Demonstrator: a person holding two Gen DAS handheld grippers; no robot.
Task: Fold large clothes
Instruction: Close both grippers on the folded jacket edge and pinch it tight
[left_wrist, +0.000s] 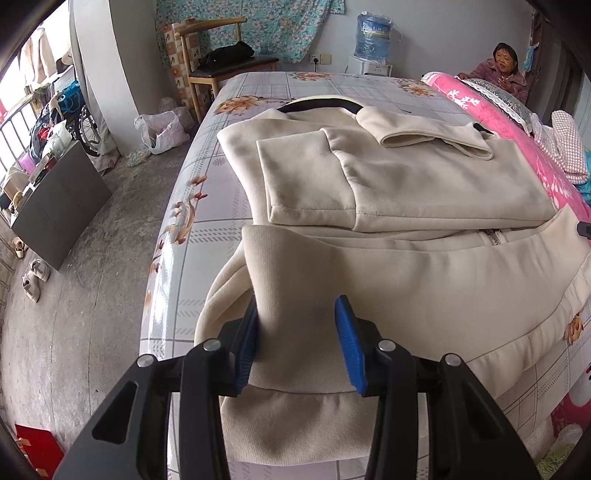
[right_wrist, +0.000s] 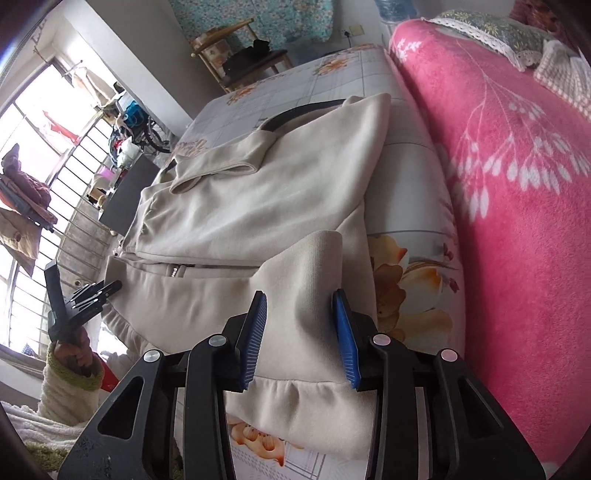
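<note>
Between the blue pads of my left hand-held gripper (left_wrist: 299, 347) stands a raised fold of the cream jacket (left_wrist: 406, 192); cloth touches the left pad, but I cannot tell whether the right pad presses it. My right hand-held gripper (right_wrist: 301, 338) has a second bunched fold of the hem between its pads, and cloth meets both. No earlier view is available to me. I count two grippers, one jacket, and two sleeves folded across its front. It lies on the bed (left_wrist: 258, 92), over a grey checked sheet with orange flowers, its zipper (left_wrist: 493, 236) showing at the middle. One pink blanket (right_wrist: 517, 184) runs along the far side. One wooden chair (left_wrist: 218, 70) and one water bottle (left_wrist: 373, 35) stand beyond. A person (left_wrist: 506, 70) sits at the far corner, partly hidden by the blanket. The jacket's near hem is cut off under my gripper frames.
</note>
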